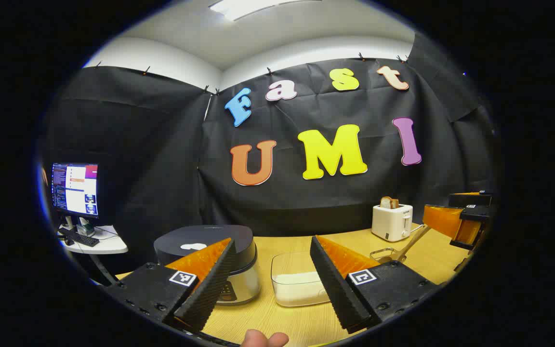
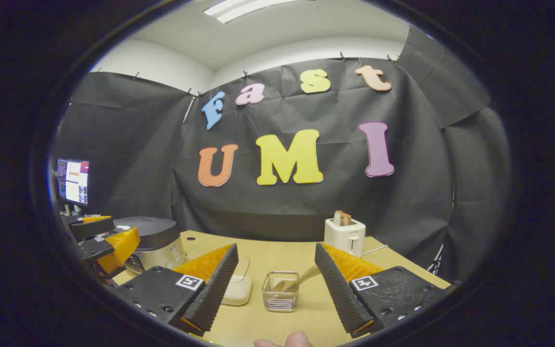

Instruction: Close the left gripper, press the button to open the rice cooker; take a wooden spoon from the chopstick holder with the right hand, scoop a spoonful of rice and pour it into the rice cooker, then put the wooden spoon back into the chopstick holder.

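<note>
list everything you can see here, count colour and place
rice cooker: 1, black lid shut, silver body, table left
rice container: 1, clear, white rice inside, table middle
chopstick holder: 1, clear ribbed, right of the container
wooden spoon: 1, light wood, leaning in the holder
toaster: 1, white, bread in its slot, table back right
table: 1, light wood
monitor: 1, lit, side desk far left
keyboard: 1, black, below the monitor
left gripper: 1, jaws apart, before the cooker and container
right gripper: 1, jaws apart, either side of the holder
</note>
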Available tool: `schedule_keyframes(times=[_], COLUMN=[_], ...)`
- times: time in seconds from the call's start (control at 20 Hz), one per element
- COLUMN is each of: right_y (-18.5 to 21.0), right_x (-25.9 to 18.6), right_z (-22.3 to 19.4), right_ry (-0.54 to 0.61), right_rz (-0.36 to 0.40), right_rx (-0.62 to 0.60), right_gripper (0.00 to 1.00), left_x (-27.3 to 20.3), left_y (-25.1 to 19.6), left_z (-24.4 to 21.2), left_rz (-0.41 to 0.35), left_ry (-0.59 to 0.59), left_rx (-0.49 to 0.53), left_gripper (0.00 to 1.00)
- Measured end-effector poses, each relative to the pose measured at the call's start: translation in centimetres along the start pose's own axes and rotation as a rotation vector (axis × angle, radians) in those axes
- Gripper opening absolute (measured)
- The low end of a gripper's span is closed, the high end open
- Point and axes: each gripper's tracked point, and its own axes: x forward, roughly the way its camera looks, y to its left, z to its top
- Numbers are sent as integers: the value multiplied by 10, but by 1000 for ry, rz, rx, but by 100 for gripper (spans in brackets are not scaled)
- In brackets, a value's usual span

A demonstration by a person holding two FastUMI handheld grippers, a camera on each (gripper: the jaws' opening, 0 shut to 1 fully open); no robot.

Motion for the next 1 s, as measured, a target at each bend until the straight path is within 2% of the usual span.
schedule_keyframes(times=[0.25, 0.5, 0.75, 1.0], right_y=[-9, -5, -2, -2], right_x=[5, 7, 10, 10], right_z=[-6, -13, -22, -22], right_ry=[20, 38, 46, 45], right_rz=[-20, -1, -10, -15], right_rx=[9, 5, 4, -6], right_gripper=[95, 95, 95, 95], left_x=[4, 5, 6, 7], left_y=[0, 4, -2, -2], left_z=[-6, -9, -11, -16], left_rz=[8, 26, 6, 19], left_ry=[16, 26, 35, 43], left_rx=[-4, -15, -31, -39], left_gripper=[98, 98, 98, 98])
